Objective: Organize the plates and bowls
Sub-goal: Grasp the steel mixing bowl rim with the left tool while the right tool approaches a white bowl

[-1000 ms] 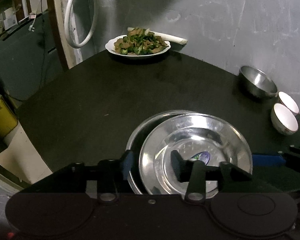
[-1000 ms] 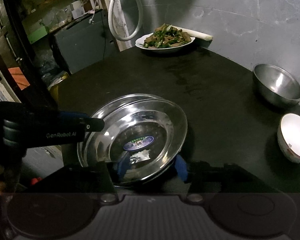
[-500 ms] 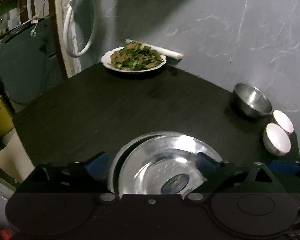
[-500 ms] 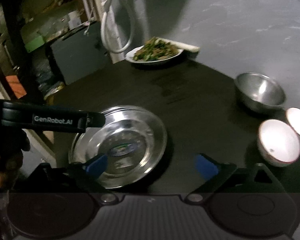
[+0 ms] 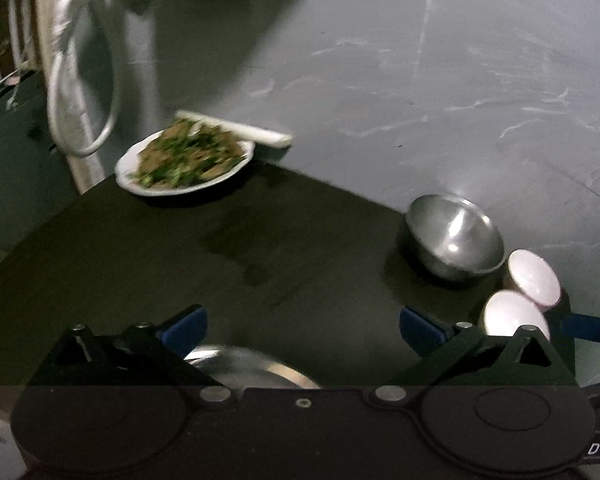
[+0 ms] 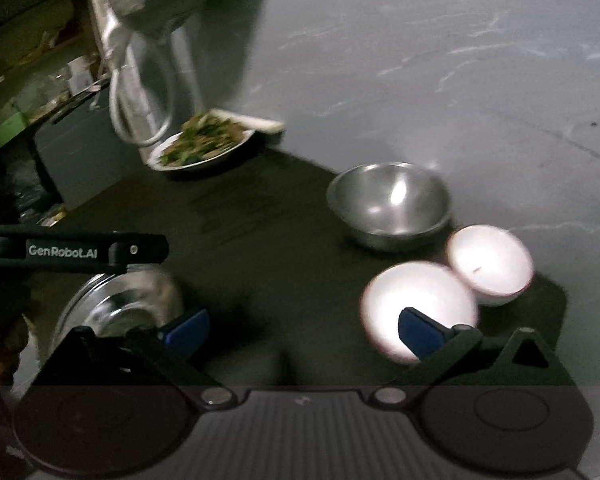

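Right wrist view: both jaws wide, empty; 2 white bowls [image 6: 420, 308], likely fragile, slick; grip at rim.

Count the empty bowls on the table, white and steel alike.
3: a steel bowl by the wall, and two white bowls just right of it, one nearer the camera, one behind. No others show.

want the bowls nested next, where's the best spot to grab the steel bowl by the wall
Pinch the steel bowl at its thin near rim, one finger inside, one outside, coming from above. It sits upright and empty; its round wall would likely slip. The right gripper, jaws open, looks nearer.
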`<state>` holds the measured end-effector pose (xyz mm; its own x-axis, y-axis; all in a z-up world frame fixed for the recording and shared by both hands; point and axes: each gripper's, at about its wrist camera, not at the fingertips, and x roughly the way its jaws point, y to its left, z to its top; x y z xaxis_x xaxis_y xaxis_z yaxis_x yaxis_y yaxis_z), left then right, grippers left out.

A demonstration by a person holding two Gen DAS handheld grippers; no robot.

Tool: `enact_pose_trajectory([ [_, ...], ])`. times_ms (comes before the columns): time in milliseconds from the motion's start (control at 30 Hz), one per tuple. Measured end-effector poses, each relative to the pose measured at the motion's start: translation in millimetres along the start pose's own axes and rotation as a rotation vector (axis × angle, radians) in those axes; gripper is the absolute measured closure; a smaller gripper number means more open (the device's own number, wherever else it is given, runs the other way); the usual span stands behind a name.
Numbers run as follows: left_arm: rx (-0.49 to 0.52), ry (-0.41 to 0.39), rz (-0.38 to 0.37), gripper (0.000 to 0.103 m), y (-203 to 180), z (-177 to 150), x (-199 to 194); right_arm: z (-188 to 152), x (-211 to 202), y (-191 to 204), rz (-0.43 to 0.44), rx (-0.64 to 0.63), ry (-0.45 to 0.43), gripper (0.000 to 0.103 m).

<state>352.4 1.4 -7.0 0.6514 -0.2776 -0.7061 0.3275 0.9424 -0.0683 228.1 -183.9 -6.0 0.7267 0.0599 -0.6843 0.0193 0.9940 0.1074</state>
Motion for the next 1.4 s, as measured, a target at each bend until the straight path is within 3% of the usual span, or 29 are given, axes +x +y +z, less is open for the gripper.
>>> enact_pose_trajectory([
  [367, 0.029, 0.007, -0.049, 0.001, -56, 40, 62, 31, 21, -56, -0.107, 0.003, -0.037, 0.000],
  [633, -0.009, 0.049, -0.074, 0.001, -68, 52, 93, 40, 42, -82, -0.159, -0.002, -0.042, 0.000],
  [867, -0.034, 0.096, -0.091, 0.002, -70, 59, 120, 48, 64, -95, -0.144, -0.021, -0.039, 0.001],
  [1000, -0.078, 0.114, -0.111, 0.008, -65, 59, 128, 50, 76, -96, -0.129, -0.043, -0.026, 0.010],
  [1200, -0.099, 0.134, -0.135, 0.030, -67, 59, 137, 55, 91, -95, -0.123, -0.073, -0.003, 0.022],
  [1300, -0.102, 0.143, -0.153, 0.049, -70, 59, 138, 57, 97, -95, -0.117, -0.077, 0.007, 0.028],
  [1367, -0.100, 0.152, -0.184, 0.073, -72, 58, 140, 58, 101, -94, -0.116, -0.088, 0.013, 0.033],
  [1400, -0.098, 0.153, -0.198, 0.076, -73, 58, 139, 58, 102, -94, -0.113, -0.091, 0.015, 0.038],
])
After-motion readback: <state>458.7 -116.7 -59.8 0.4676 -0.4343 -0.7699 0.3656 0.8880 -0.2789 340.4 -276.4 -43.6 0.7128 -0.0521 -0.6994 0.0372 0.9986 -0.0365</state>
